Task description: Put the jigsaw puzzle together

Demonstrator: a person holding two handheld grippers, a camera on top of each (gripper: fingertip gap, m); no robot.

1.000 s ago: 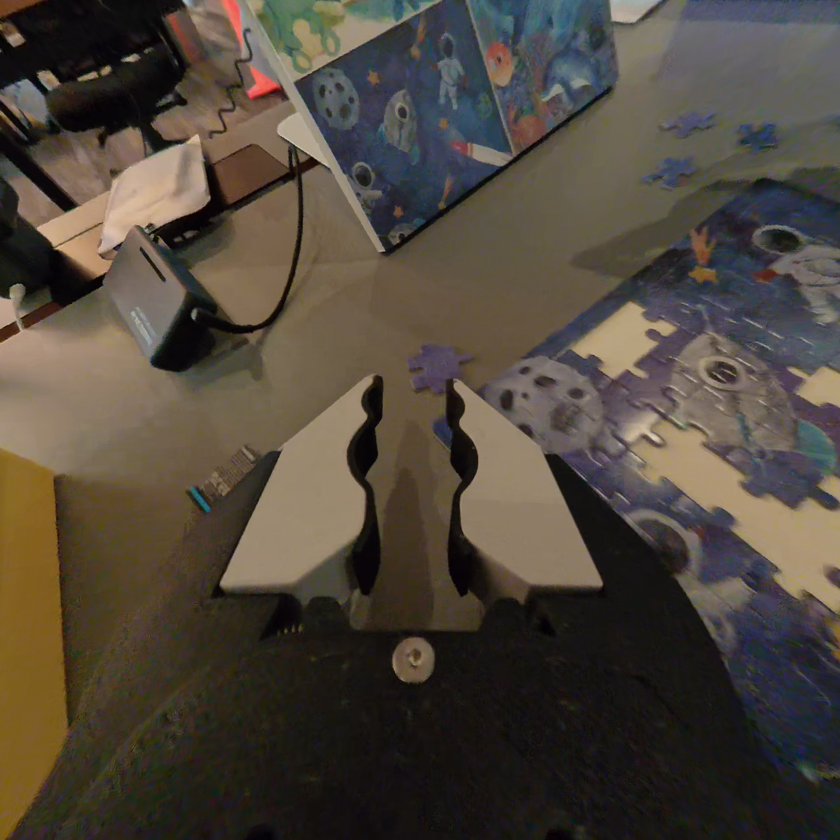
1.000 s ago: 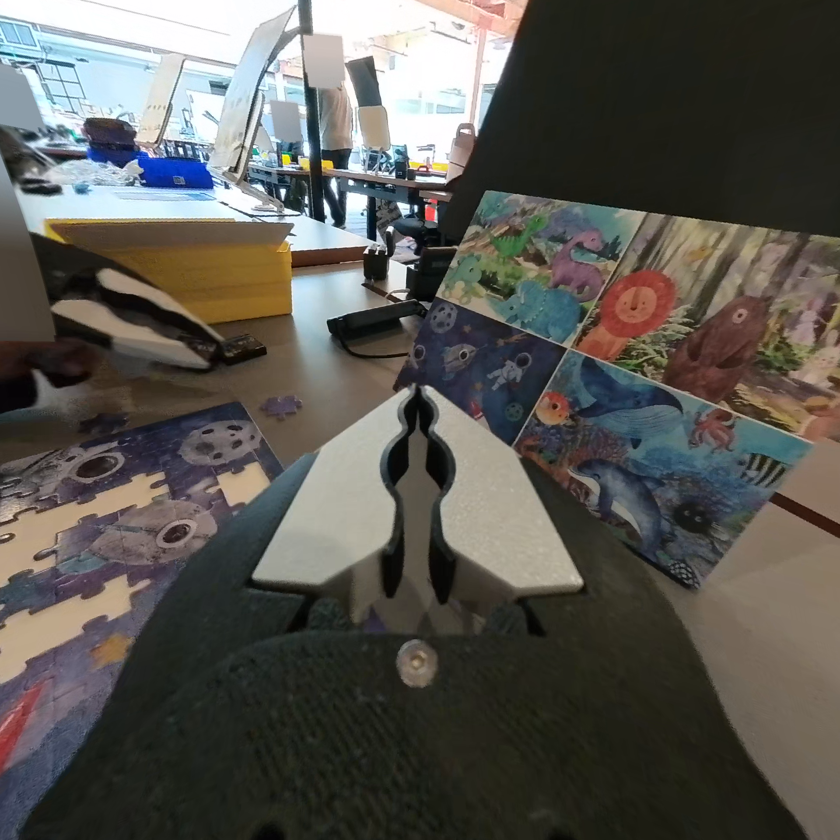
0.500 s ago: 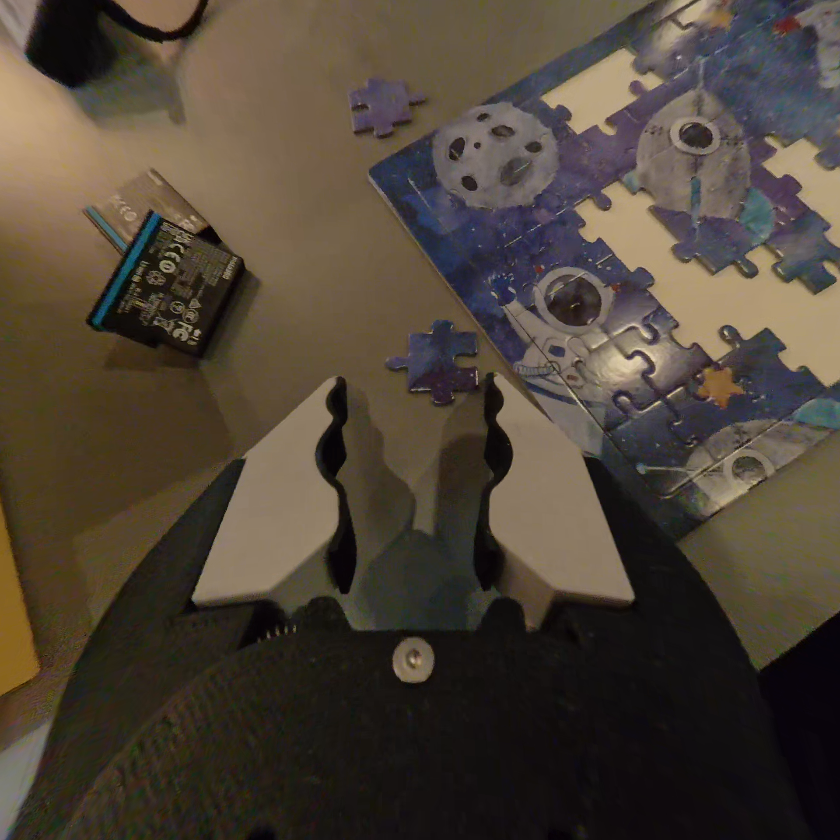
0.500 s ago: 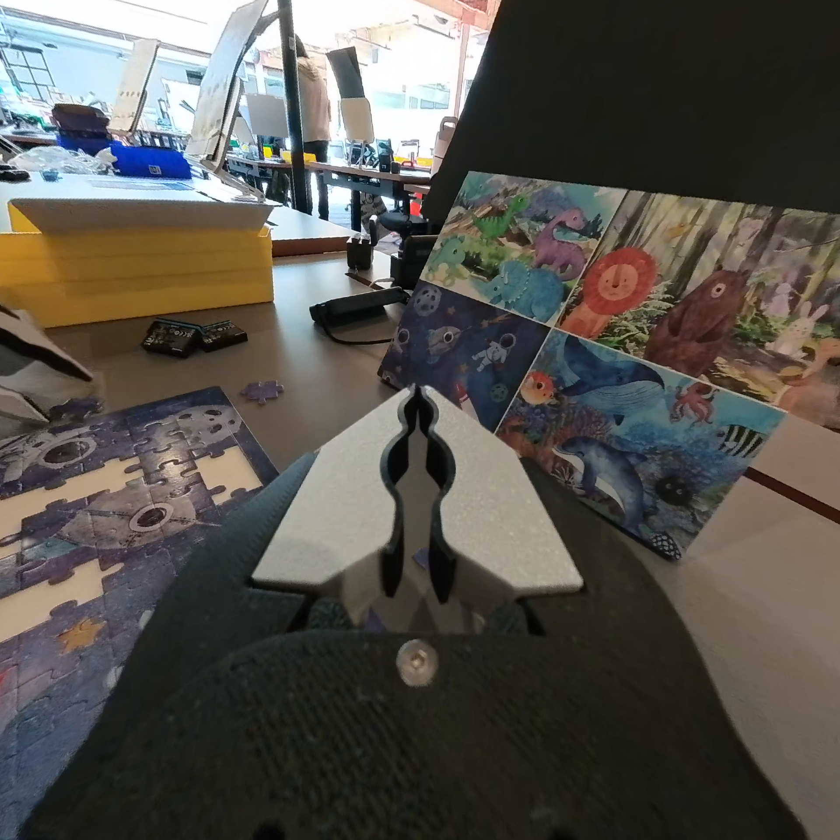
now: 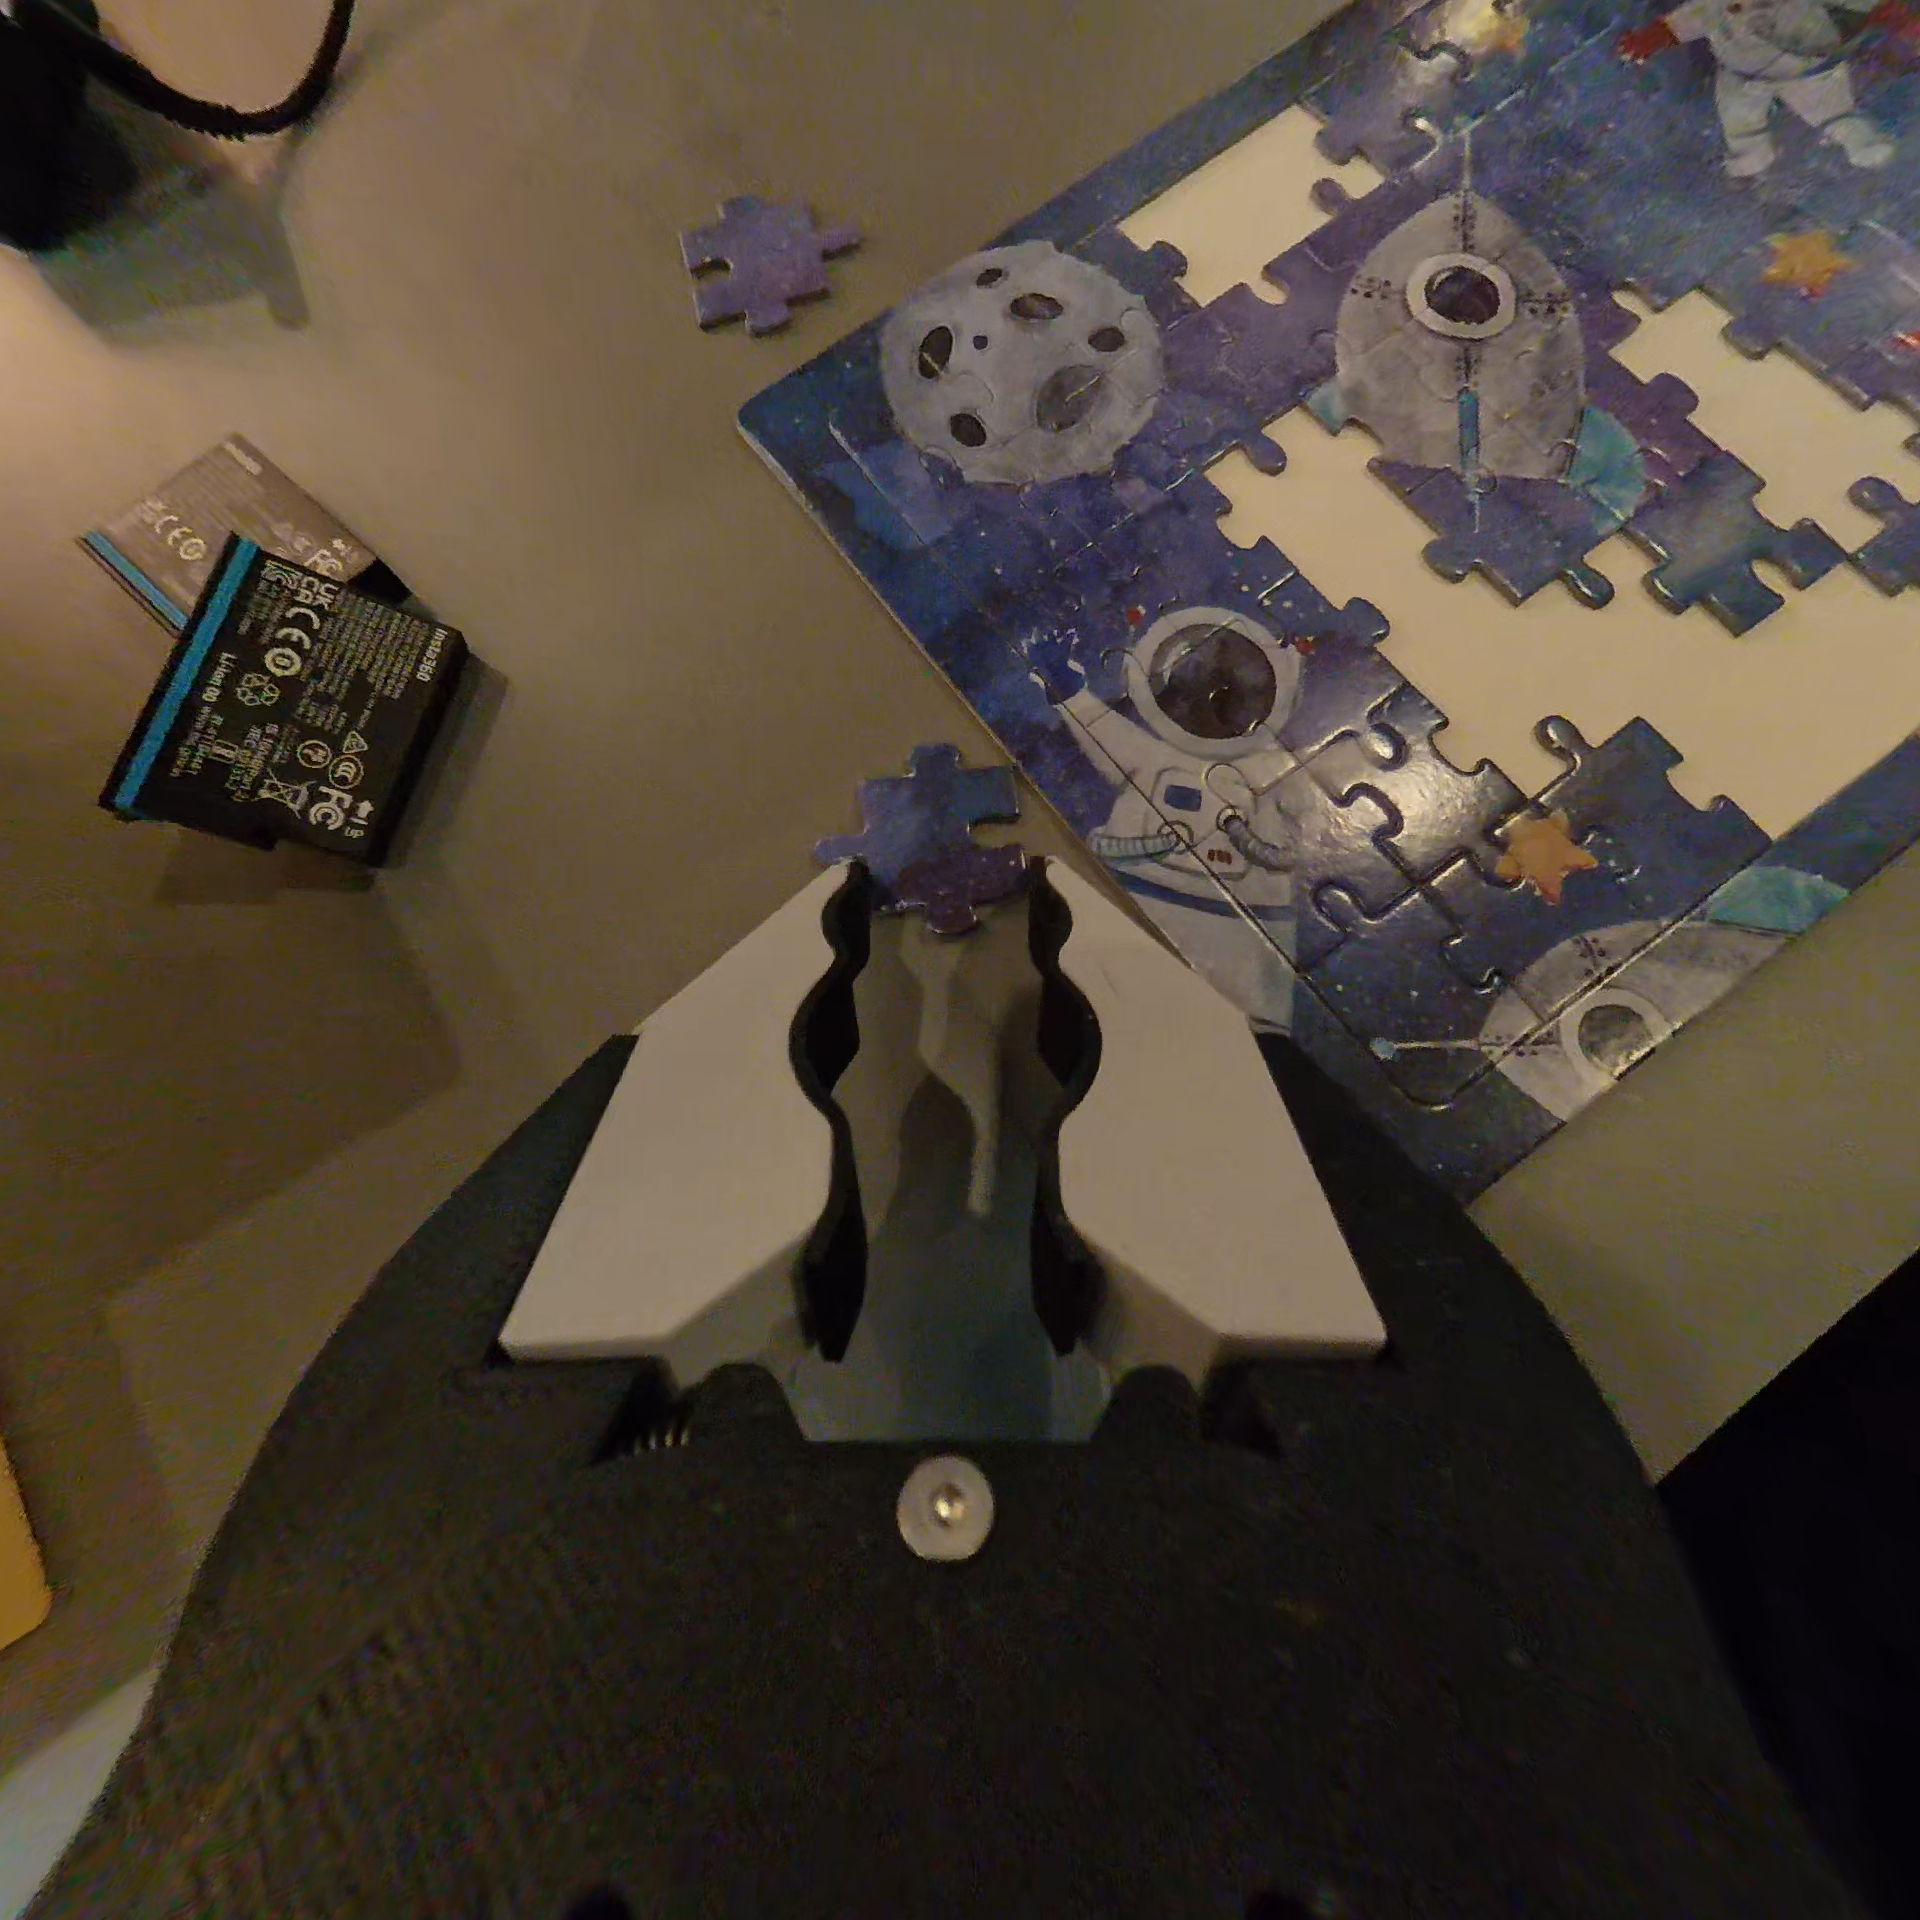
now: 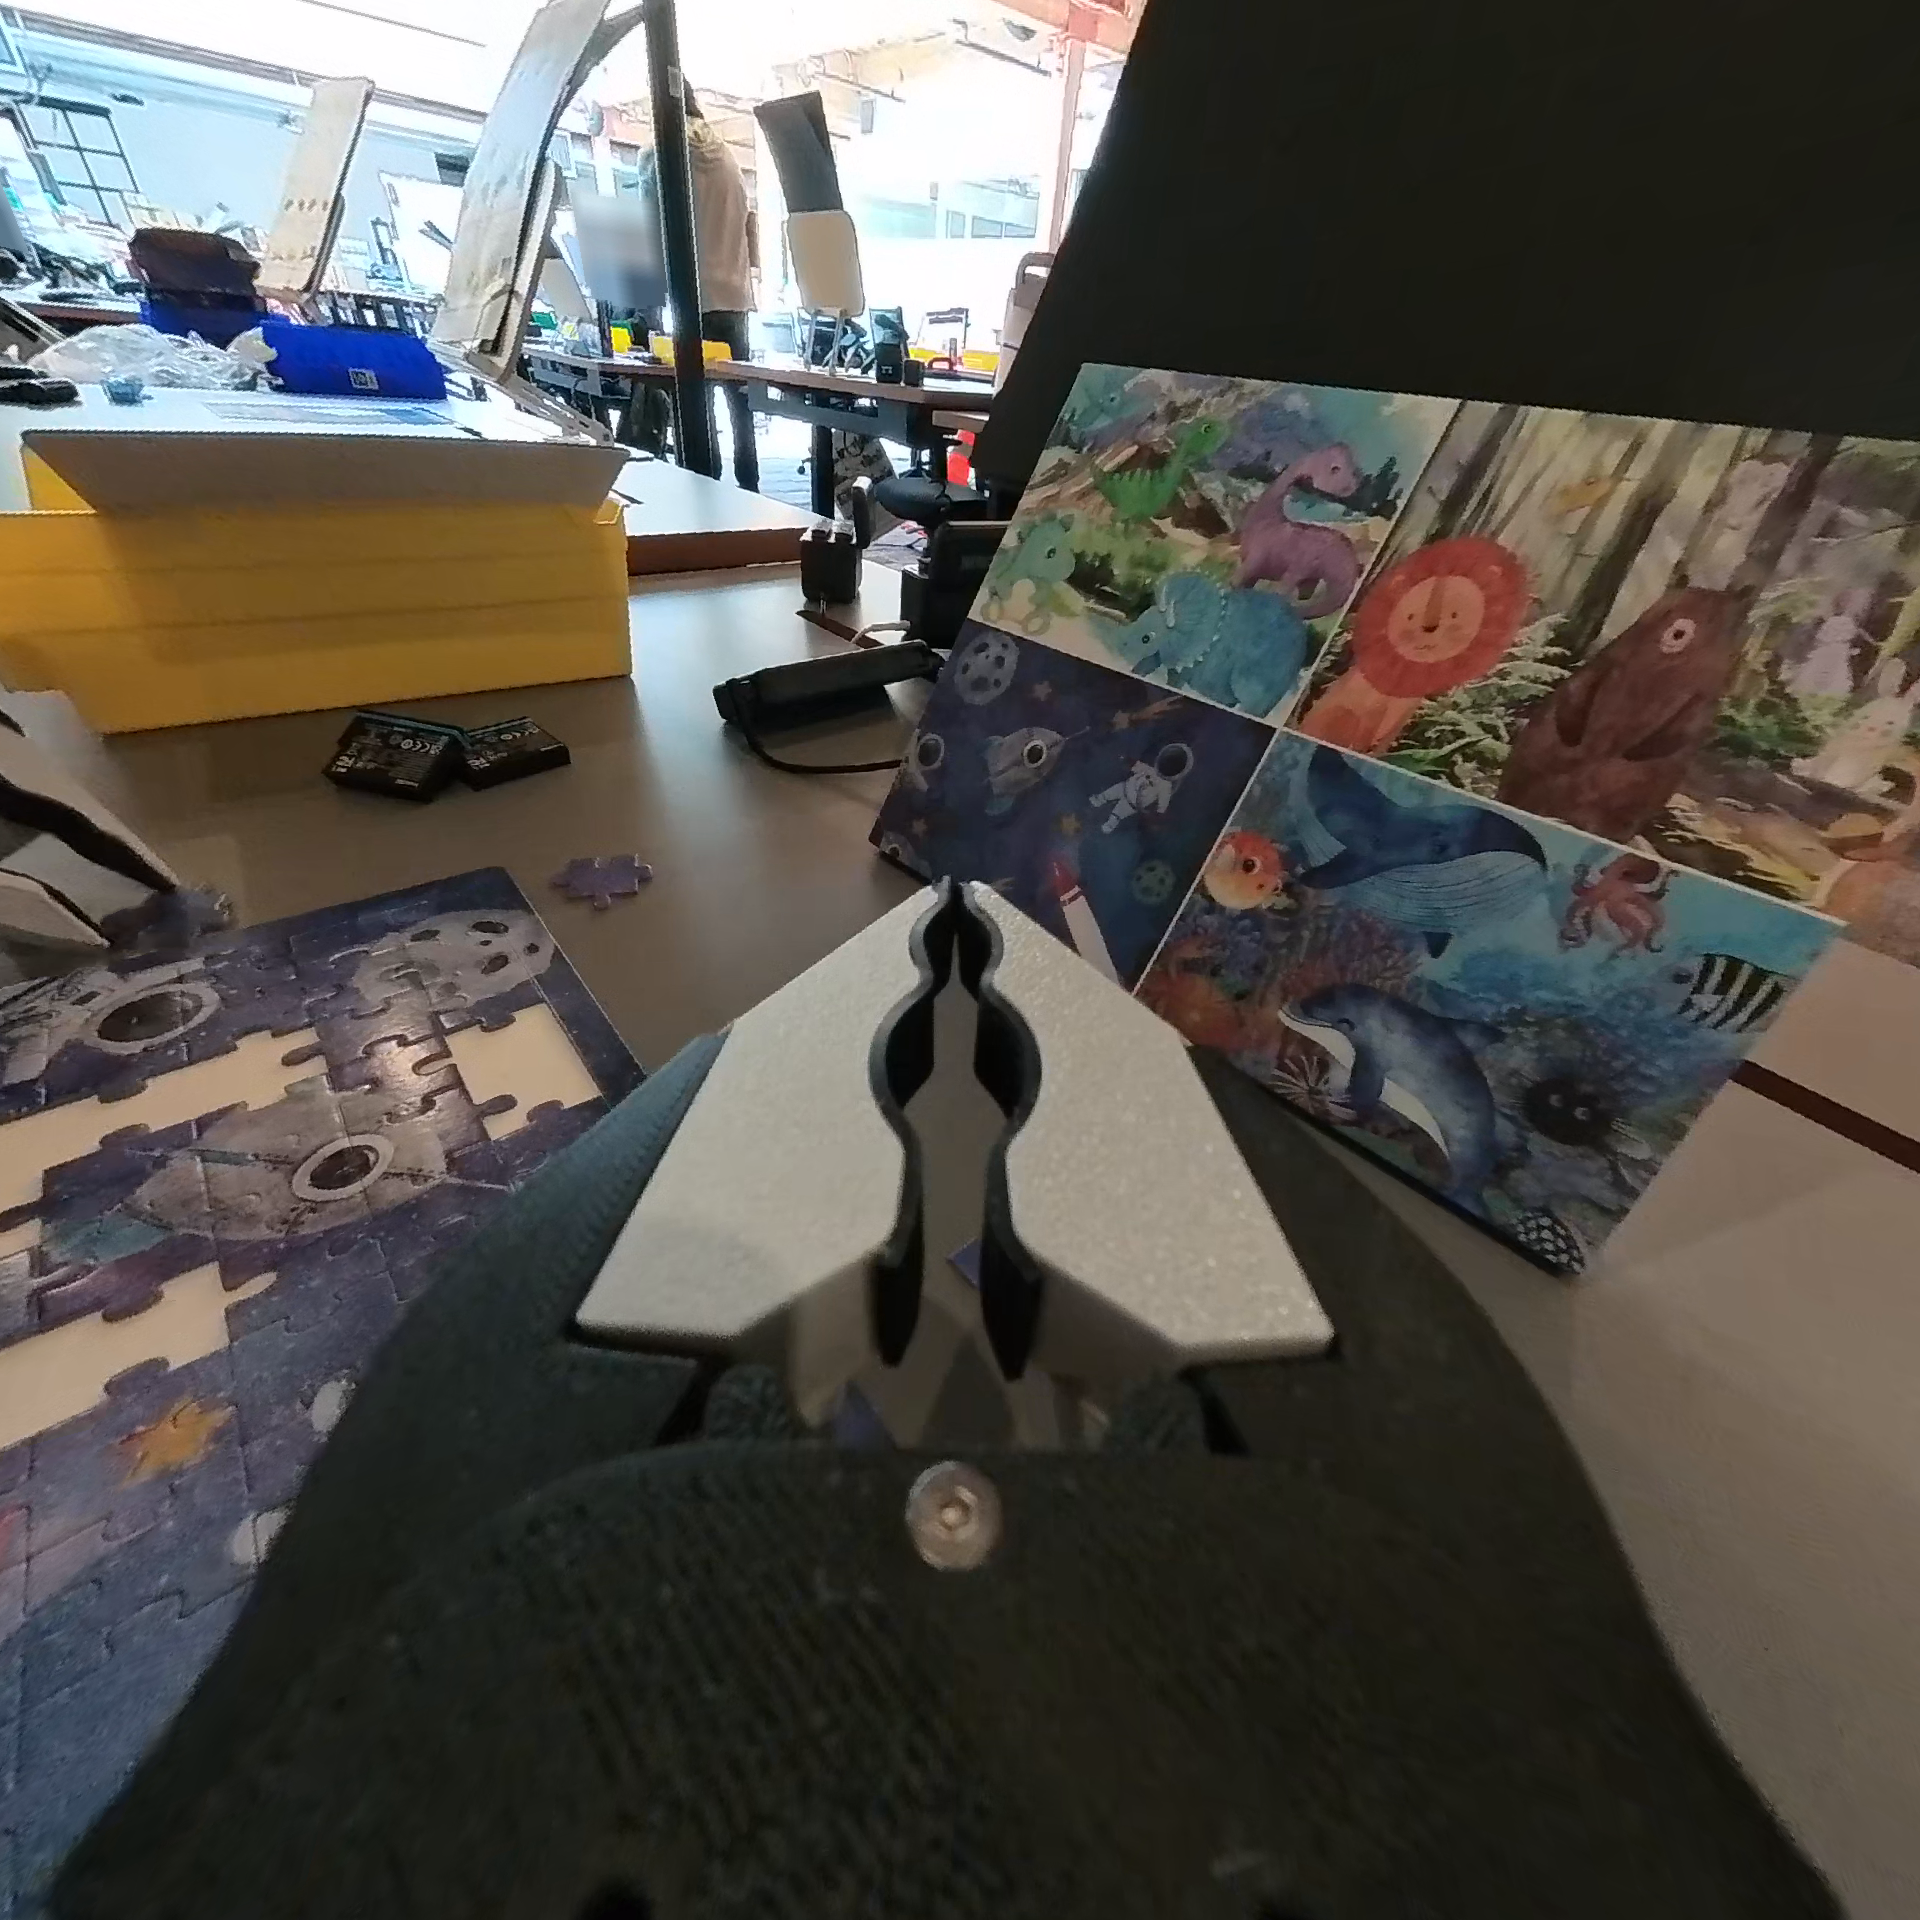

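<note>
**Puzzle table: items as we find them**

1. Left gripper [image 5: 943, 878]: we hold it over the table [image 5: 540, 395], pointing down. Its fingers stand narrowly apart, and a loose piece [image 5: 935, 831] lies across their tips; they seem to pinch it, though we cannot tell the grip for sure.
2. Loose piece: dark blue and purple, just beside the puzzle's [image 5: 1351, 644] near-left edge, by the printed astronaut.
3. Puzzle: space picture, flat on the table, partly filled; pale gaps show among the rows.
4. Second piece [image 5: 764, 265]: purple, lying alone near the puzzle's corner.
5. Batteries [image 5: 286, 717]: two black packs, overlapping, left of the puzzle.
6. Right gripper [image 6: 958, 896]: raised over the puzzle's far side, fingers almost closed, nothing between the tips.
7. Picture board [image 6: 1403, 790]: propped upright ahead of the right gripper, four painted scenes.
8. Yellow boxes [image 6: 312, 613]: stacked at the table's far left.
</note>
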